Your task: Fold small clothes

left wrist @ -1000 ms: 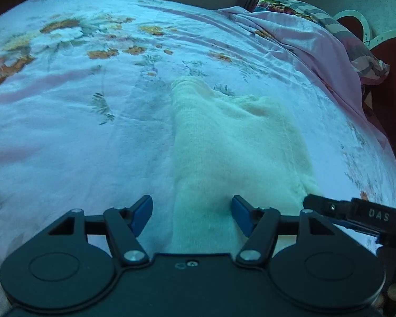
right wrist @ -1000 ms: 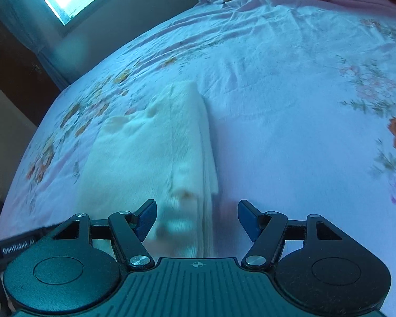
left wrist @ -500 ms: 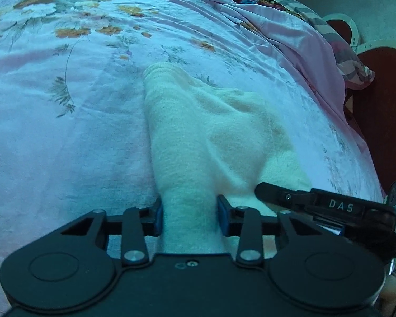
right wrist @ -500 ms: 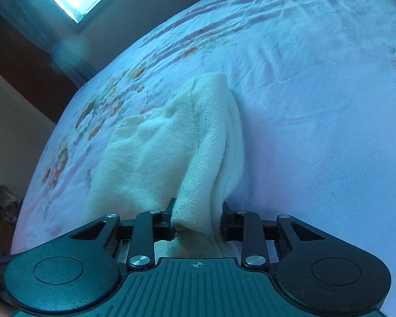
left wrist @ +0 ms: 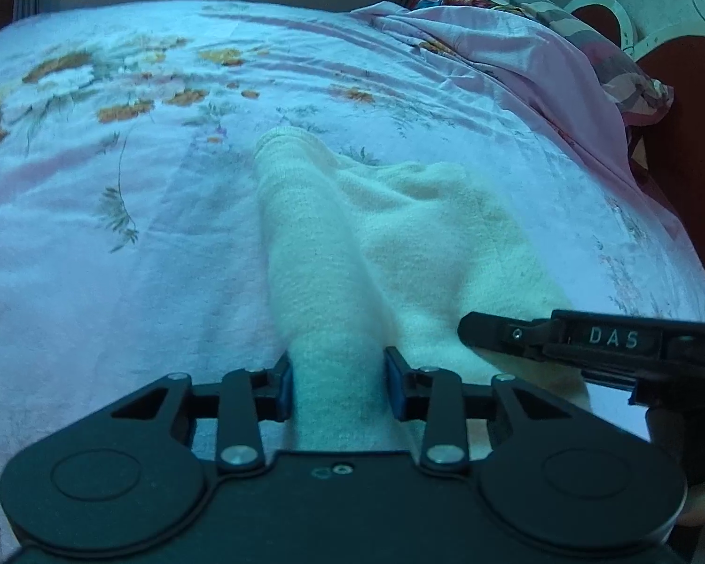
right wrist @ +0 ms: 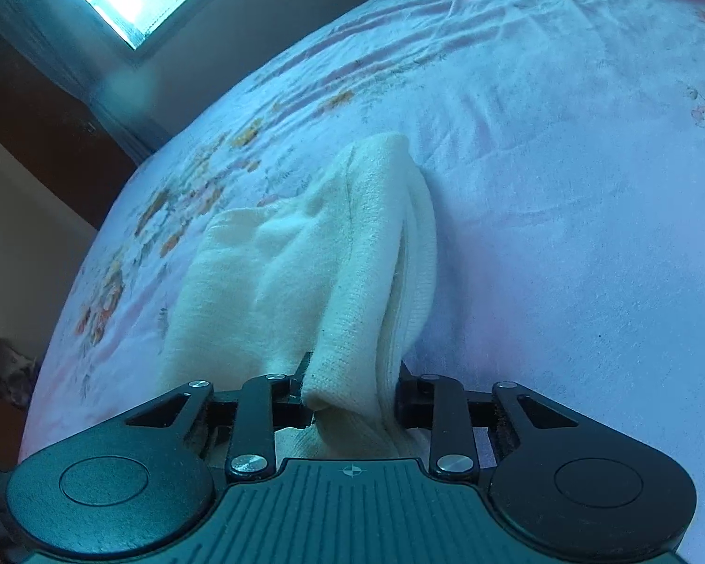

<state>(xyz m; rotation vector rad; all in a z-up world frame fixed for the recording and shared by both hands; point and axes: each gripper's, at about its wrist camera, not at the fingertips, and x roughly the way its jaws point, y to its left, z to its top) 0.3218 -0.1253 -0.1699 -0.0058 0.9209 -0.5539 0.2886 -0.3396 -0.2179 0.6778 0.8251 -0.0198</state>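
Cream garment (left wrist: 399, 235) clamped by both tools; right tool (left wrist: 465, 329) labelled "DAS".

both sets of jaws were standing wide a second ago, now pinched in. left gripper (left wrist: 337, 387) has just been closing, blue pads now press a bunched ridge of the cream garment (left wrist: 399, 254) between them. right gripper (right wrist: 352, 399) closed first, clamped on the folded edge of the garment (right wrist: 305, 272) at its near end. cloth was lying flat on the floral bedsheet (left wrist: 117, 235), now its near edge is gathered and lifted into two ridges running up into the jaws. right gripper's finger (left wrist: 507, 333) now reaches further in over the cloth in the left wrist view.
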